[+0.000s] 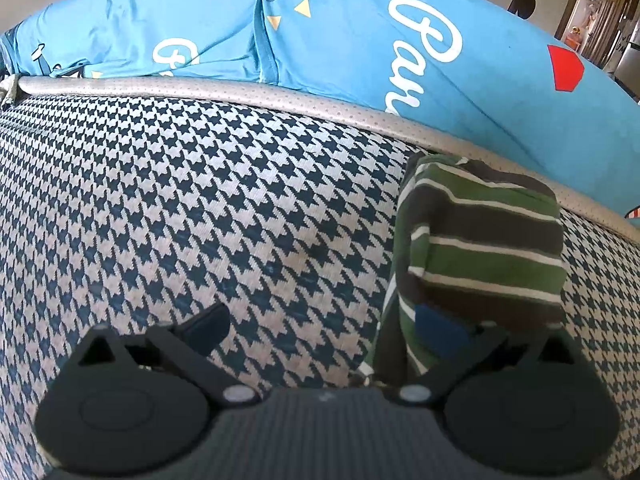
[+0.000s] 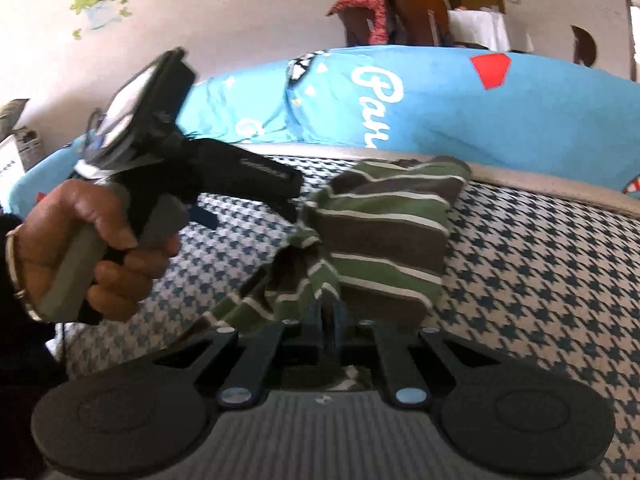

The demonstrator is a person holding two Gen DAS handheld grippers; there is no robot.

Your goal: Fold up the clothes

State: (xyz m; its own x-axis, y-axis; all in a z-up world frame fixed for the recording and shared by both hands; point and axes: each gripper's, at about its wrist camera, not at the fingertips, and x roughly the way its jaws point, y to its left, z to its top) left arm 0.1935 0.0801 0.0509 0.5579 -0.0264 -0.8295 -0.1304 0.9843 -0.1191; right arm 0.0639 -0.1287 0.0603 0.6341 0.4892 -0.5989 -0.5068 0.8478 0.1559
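A folded garment with green, brown and white stripes (image 1: 480, 240) (image 2: 384, 240) lies on a houndstooth-patterned cushion (image 1: 200, 200) (image 2: 540, 280). My left gripper (image 1: 324, 330) (image 2: 248, 214) is open wide, low over the cushion. Its right finger with the blue pad (image 1: 438, 332) rests against the garment's near left side, and nothing sits between the fingers. My right gripper (image 2: 328, 318) is shut on a bunched corner of the striped garment at its near edge. A hand (image 2: 80, 248) holds the left gripper's handle.
Bright blue bedding with white lettering and a red shape (image 1: 400, 48) (image 2: 440, 108) runs behind the cushion's grey piped edge (image 1: 240, 90). A wooden chair with a red cloth (image 2: 400, 12) stands beyond it against the wall. Bare cushion stretches left of the garment.
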